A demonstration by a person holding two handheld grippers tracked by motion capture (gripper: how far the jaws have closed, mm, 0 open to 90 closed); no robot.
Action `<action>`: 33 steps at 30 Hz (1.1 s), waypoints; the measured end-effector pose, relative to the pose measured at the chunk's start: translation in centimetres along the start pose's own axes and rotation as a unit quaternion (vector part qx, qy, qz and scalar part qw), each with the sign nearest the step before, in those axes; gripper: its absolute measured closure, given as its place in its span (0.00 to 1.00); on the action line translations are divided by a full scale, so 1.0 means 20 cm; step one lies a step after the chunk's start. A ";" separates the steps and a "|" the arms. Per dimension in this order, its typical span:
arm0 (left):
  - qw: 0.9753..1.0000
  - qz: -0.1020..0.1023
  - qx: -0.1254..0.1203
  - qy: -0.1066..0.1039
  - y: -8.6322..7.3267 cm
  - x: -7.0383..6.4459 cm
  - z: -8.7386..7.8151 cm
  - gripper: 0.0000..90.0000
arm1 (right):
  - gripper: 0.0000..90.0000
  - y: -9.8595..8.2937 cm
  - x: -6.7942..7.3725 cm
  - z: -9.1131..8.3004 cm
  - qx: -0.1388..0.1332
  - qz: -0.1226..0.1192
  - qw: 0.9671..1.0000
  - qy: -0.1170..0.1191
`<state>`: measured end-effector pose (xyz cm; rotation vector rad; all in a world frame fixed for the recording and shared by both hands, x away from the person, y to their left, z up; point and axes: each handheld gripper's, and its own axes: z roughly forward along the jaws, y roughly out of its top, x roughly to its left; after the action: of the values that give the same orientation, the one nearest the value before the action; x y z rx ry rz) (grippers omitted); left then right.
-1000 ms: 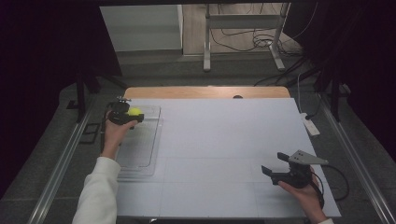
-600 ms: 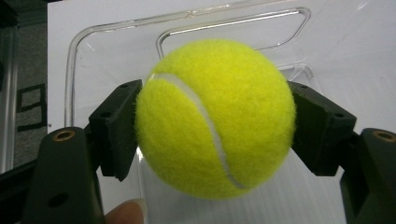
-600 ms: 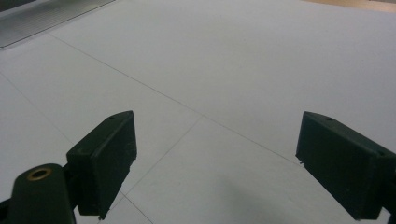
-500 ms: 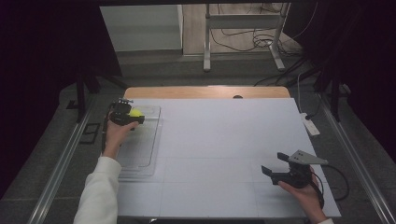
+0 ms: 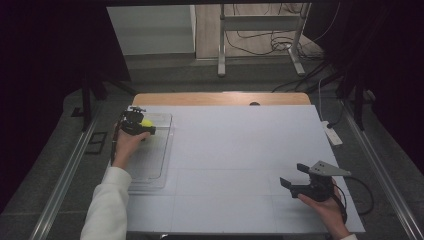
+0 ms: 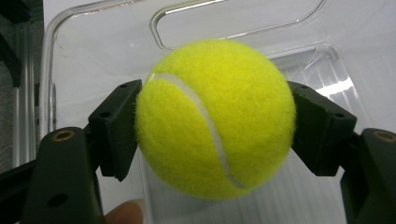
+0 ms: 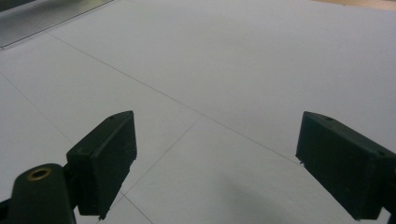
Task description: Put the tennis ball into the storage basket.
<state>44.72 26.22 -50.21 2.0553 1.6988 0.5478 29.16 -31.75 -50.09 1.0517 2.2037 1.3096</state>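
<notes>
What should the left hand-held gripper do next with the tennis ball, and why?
Probably lift the tennis ball up and clear of the clear tray. The left hand-held gripper already has a jaw pressed on each side of it, so the grasp looks firm, and the tray's ribbed floor lies just behind it. The right hand-held gripper waits open over the white table.

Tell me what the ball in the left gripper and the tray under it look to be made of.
Tennis ball: fuzzy yellow felt with a smooth white seam, likely over rubber; the nap shows at its edge where the left gripper clamps it. Tray: clear, glossy, probably rigid plastic; the white table shows through it, with bright glare and faint ribbing on its floor.
</notes>
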 end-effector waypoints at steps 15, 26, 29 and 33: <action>1.000 0.012 0.020 0.008 0.00 -0.02 0.03 0.29 | 0.14 0.00 0.00 0.00 0.000 -0.001 1.000 0.000; 1.000 0.011 -0.008 0.002 0.00 -0.02 -0.02 0.22 | 0.14 0.00 0.00 0.00 0.000 -0.001 1.000 -0.001; 1.000 0.010 -0.018 -0.001 0.00 -0.02 -0.03 0.21 | 0.14 0.00 0.00 0.00 -0.001 -0.001 1.000 -0.001; 0.999 0.008 -0.035 -0.007 0.00 -0.02 -0.06 0.20 | 0.14 0.00 0.00 0.00 -0.001 -0.001 1.000 -0.001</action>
<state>44.01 25.90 -49.19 2.0208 1.6331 0.5892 29.10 -31.79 -50.03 1.0485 2.2011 1.3088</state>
